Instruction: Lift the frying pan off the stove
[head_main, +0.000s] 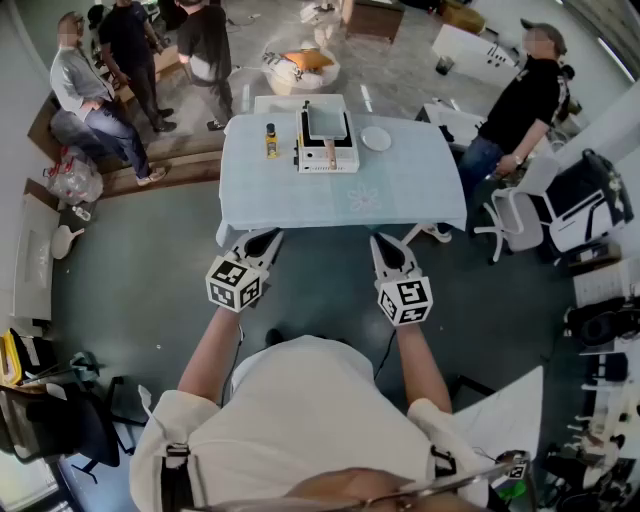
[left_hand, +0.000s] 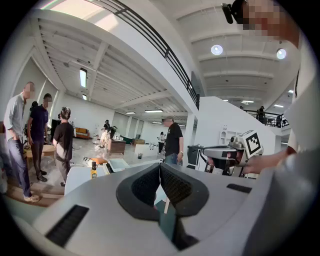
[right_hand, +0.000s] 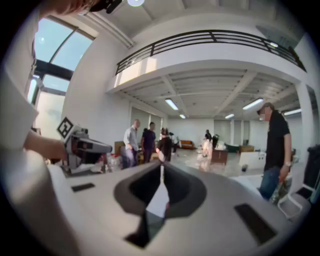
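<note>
We hold 2 grippers in front of the table (head_main: 400, 195), near its front edge and above the dark floor. The left gripper (head_main: 262, 240) has its jaws pressed together with nothing between them. The right gripper (head_main: 387, 245) is the same, closed and empty (in each gripper view the 2 dark pads (left_hand: 147, 187) meet in 1 line). The frying pan (head_main: 326, 120) sits on the white stove (head_main: 327, 162) at the far side of the table, near the middle. Its wooden handle (head_main: 329, 150) points toward us. A small bottle (head_main: 270, 140) stands just left of the stove, and a white plate (head_main: 376, 138) lies just right of it. Both grippers are well apart from the frying pan. Beyond the table 3 people (head_main: 130, 45) stand at the left and 1 person (head_main: 525, 95) at the right.
</note>
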